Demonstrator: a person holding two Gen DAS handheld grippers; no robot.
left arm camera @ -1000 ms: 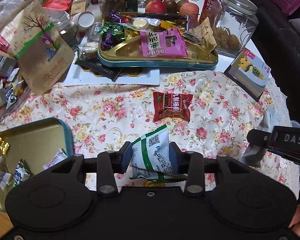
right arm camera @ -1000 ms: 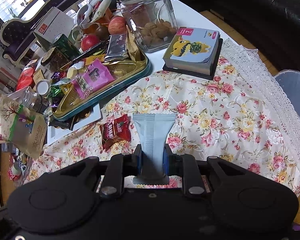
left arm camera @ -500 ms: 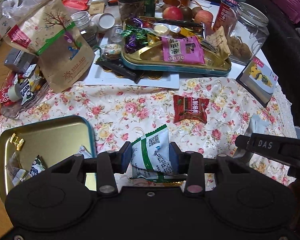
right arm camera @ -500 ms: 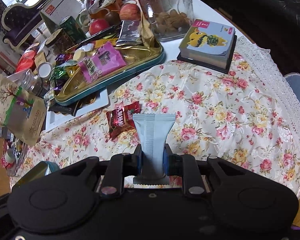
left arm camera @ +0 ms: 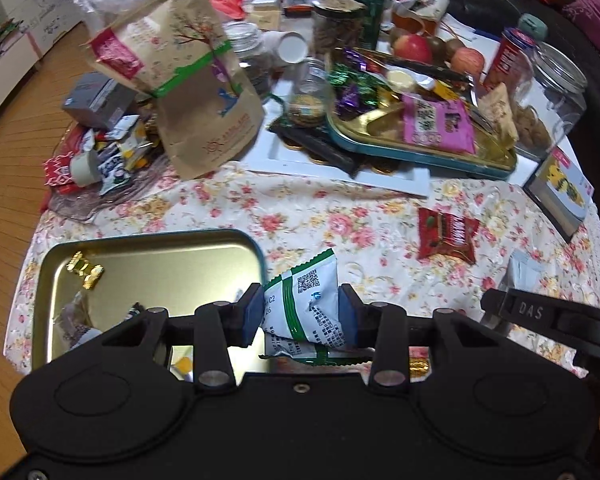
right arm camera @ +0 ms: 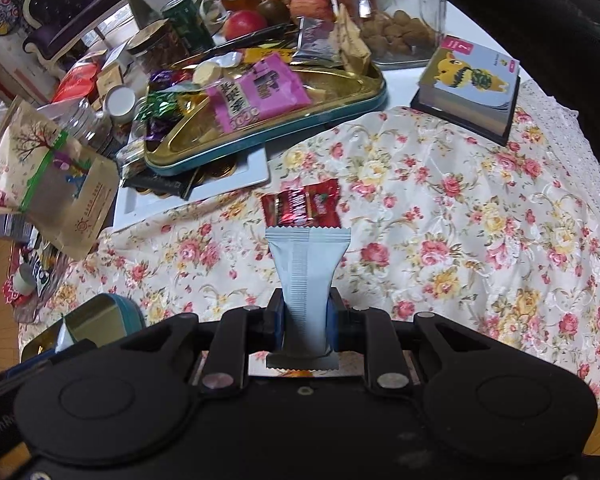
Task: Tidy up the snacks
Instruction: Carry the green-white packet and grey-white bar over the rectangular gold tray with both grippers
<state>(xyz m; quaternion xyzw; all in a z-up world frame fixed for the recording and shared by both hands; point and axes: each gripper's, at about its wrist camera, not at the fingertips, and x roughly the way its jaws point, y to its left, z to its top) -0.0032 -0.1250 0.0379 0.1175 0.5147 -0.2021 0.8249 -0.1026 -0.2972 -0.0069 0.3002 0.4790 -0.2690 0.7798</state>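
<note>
Counting wrapped snacks in play: three are noted. One crinkled white-and-green packet (left arm camera: 306,304), printed with a QR code, is clamped between the blue pads of the left gripper (left arm camera: 300,312), held above the floral tablecloth (left arm camera: 320,216) just beside the near tin. One flat silver-grey sachet (right arm camera: 306,280) with serrated ends is pinched at its waist by the right gripper (right arm camera: 306,320), whose jaws are nearly together. One glossy red packet (left arm camera: 446,234) is left lying on the cloth, apart from both tools.

Two rounded-rectangle metal tins with teal rims and gold interiors are seen: the near tin (left arm camera: 60,280), holding one gold-foil sweet (left arm camera: 85,270) and a few small packets, and the far tin (left arm camera: 420,156), heaped, with a pink pouch (left arm camera: 436,124) on top. One kraft-paper bag (left arm camera: 188,80), one clear glass jar (left arm camera: 548,92) and two apples (left arm camera: 412,46) are noted behind.
</note>
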